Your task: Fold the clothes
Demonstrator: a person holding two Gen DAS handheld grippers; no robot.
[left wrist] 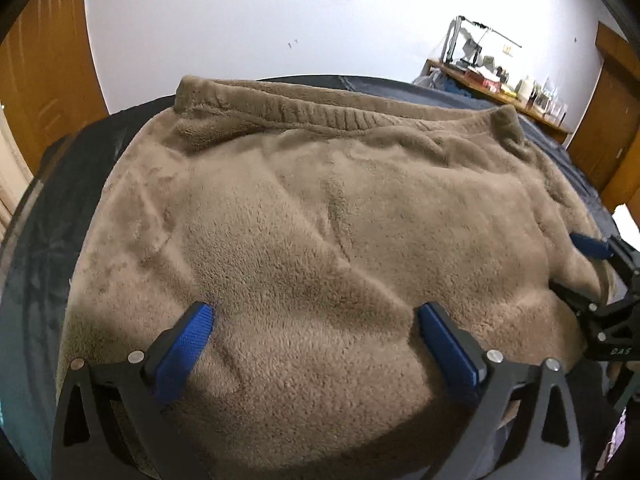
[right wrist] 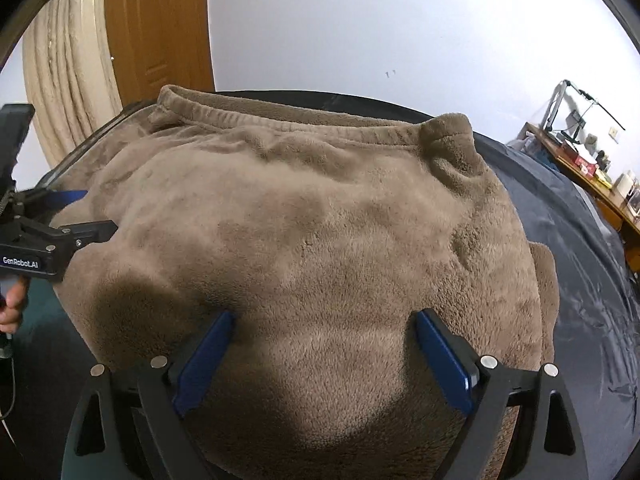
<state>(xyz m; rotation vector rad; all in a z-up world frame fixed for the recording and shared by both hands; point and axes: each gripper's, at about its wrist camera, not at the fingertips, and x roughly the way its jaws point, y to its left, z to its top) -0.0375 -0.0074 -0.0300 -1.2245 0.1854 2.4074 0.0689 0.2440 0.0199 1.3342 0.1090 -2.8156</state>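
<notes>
The brown fleece garment (left wrist: 320, 216) lay spread flat on a bed with a dark cover (right wrist: 568, 248), its ribbed elastic band (left wrist: 316, 114) running crosswise along the far edge, away from both hands. So its long run went side to side in front of the person, and the near edge sat directly under the 2 tools.

The left gripper (left wrist: 316, 344) hovered over the near left part of the fleece, jaws spread wide, blue pads (left wrist: 188, 348) clear of the pile with nothing pinched between them. The right gripper (right wrist: 324, 348) stood beside it over the near right part, equally wide and holding nothing. Each showed at the edge of the other's camera, so they were side by side, roughly level with one another along that near edge, and neither was plainly nearer the cloth.

A fold, I judged, would hinge on this: both tools pointed down and forward at the near hem, with the band straight ahead across the garment. Taking the near edge at 2 points and carrying it toward the band looked the natural move. On the right, the fleece bunched into a lump near the band's end (right wrist: 448, 136).
</notes>
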